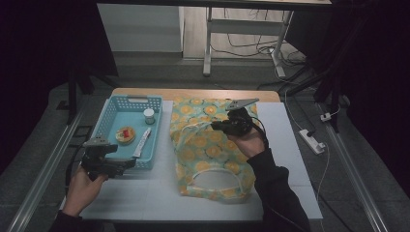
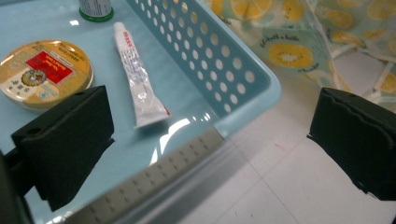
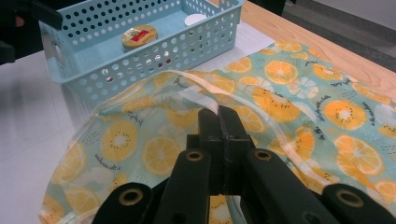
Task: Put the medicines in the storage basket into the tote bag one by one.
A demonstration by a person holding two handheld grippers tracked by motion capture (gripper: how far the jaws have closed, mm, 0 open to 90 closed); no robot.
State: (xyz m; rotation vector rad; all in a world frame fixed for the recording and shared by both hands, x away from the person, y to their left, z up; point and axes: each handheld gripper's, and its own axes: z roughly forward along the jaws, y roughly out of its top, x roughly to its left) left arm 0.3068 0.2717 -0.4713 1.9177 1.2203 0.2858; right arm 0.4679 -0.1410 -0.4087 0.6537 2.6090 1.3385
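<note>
Low in the left of the high view, the left gripper hangs with its jaws spread wide over the near corner of the blue basket. At centre, the lemon-print bag lies flat, long axis running near to far, its opening toward the far edge. The right gripper is clenched on the bag's white handle.

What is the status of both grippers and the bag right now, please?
Left gripper open at basket corner, nothing held. Right gripper shut on bag handle, citrus-print bag flat on table. Tube, tin in basket; nothing in the way.
</note>
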